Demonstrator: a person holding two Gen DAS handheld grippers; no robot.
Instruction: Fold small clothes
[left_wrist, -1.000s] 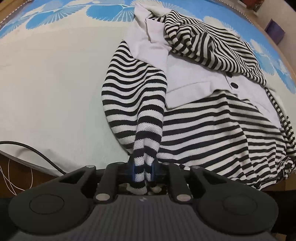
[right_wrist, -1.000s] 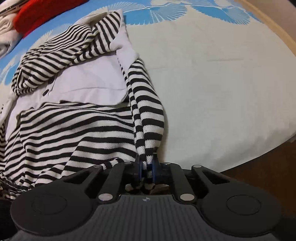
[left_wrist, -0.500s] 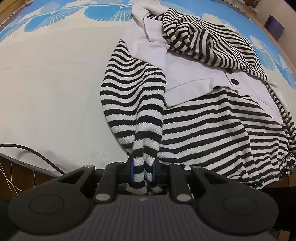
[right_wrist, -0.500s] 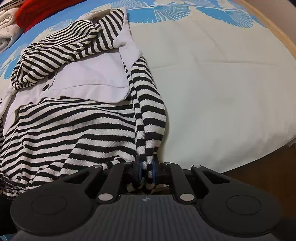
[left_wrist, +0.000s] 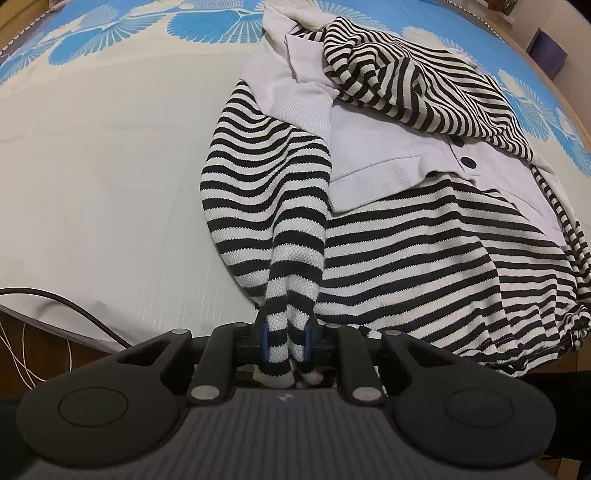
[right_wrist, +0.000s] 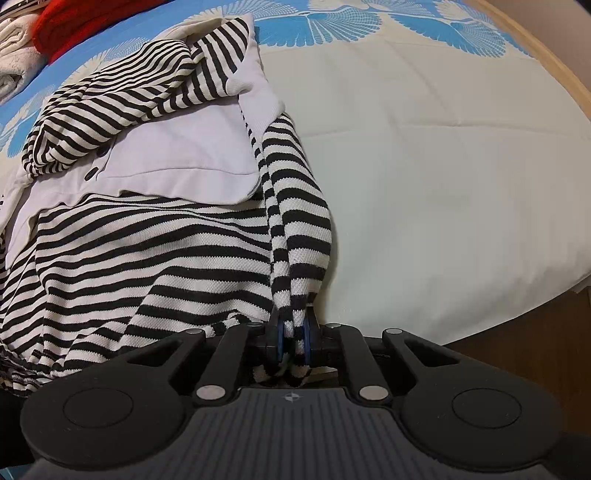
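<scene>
Currently, the left gripper (left_wrist: 285, 345) points steeply down over the near edge of the bed (left_wrist: 92, 177), jaws nearly closed and clamped on a bunched corner of the striped garment (left_wrist: 406, 258). The right gripper (right_wrist: 293, 341) is angled the same way, jaws pinching the garment's (right_wrist: 147, 251) other near corner. The garment lies spread toward the far edge, its white panel (left_wrist: 376, 147) uppermost. A black cable (left_wrist: 66, 304) runs along the near edge. Red fabric (right_wrist: 74, 22) lies at the far corner.

One striped garment (left_wrist: 406, 258) – two buttons (left_wrist: 467, 161).
</scene>
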